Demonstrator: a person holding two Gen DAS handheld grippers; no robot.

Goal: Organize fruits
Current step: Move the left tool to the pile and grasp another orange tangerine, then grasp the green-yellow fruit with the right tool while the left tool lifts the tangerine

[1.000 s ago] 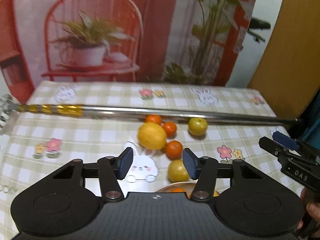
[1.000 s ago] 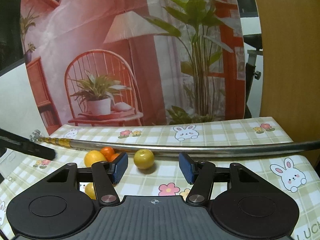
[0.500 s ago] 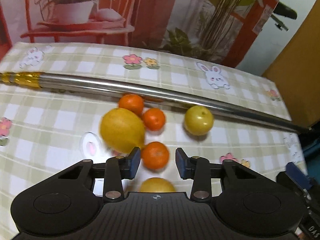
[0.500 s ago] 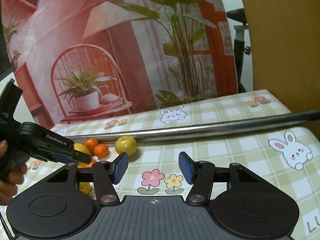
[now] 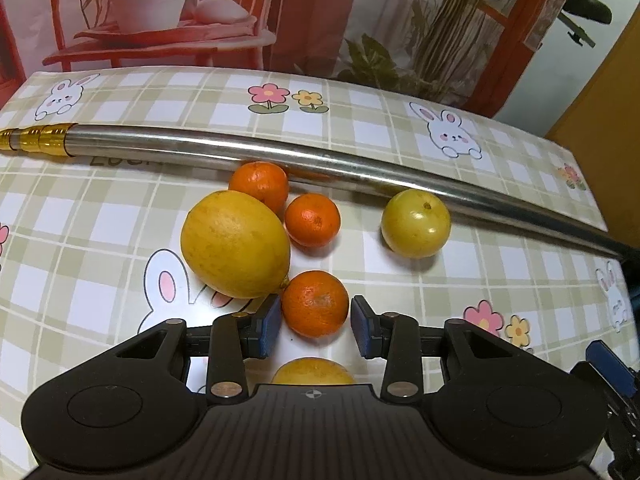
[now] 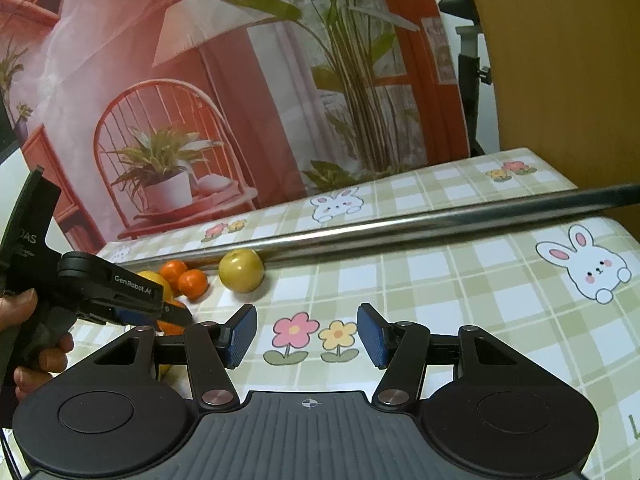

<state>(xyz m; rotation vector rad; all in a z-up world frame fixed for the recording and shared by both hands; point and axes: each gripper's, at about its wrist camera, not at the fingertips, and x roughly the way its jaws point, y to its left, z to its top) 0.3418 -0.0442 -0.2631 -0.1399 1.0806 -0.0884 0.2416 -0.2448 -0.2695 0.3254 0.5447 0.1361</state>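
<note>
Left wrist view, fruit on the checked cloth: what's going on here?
A person holds a gripper in each hand. The left gripper is open, its jaws either side of a small orange lying next to a big lemon, not yet closed on it. Two more oranges and a yellow-green fruit lie by a metal pole. The right gripper is open, over bare tablecloth, holding nothing.

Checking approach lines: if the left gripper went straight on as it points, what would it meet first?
The left gripper, jaws open, would meet the nearest mandarin, already sitting between its pads.
</note>
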